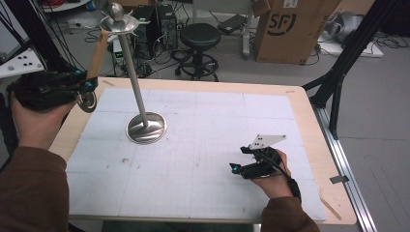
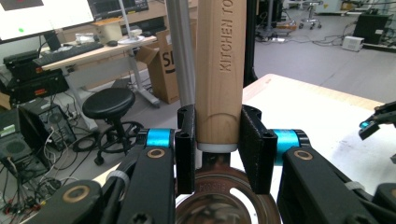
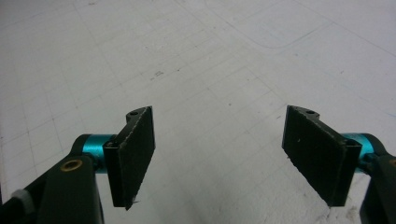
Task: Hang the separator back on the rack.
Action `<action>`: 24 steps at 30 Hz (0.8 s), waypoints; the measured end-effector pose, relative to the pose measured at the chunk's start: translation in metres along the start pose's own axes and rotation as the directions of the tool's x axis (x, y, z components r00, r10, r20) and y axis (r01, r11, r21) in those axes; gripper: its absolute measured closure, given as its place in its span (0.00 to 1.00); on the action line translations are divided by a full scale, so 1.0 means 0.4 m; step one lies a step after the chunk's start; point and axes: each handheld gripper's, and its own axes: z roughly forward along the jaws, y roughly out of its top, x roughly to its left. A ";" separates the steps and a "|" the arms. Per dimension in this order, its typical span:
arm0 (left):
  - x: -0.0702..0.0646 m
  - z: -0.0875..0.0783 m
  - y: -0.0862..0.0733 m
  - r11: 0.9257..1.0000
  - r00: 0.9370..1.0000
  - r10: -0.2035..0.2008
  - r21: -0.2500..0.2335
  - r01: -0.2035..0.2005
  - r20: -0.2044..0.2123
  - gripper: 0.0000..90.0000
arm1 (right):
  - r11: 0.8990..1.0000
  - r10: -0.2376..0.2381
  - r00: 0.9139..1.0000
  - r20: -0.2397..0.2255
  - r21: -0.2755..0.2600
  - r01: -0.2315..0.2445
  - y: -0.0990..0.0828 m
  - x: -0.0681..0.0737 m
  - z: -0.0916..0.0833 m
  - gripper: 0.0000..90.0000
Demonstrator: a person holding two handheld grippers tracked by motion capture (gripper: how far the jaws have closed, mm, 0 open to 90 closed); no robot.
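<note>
Clamped between the left gripper pads: a wooden-handled kitchen tool, long axis upward, metal end below, beside the metal stand. "KITCHEN" lettering legible in the left gripper view. Right gripper spread wide over the white mat, empty.

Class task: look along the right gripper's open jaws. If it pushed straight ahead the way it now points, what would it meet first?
Probably nothing but the white gridded mat: the right gripper points low across bare mat, its jaws open and empty. Depth is hard to judge.
</note>
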 end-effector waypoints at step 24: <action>0.017 0.084 -0.027 0.996 0.996 -0.082 0.030 0.082 0.016 0.77 | 1.000 0.010 1.000 -0.008 -0.010 -0.010 -0.008 -0.005 -0.002 0.28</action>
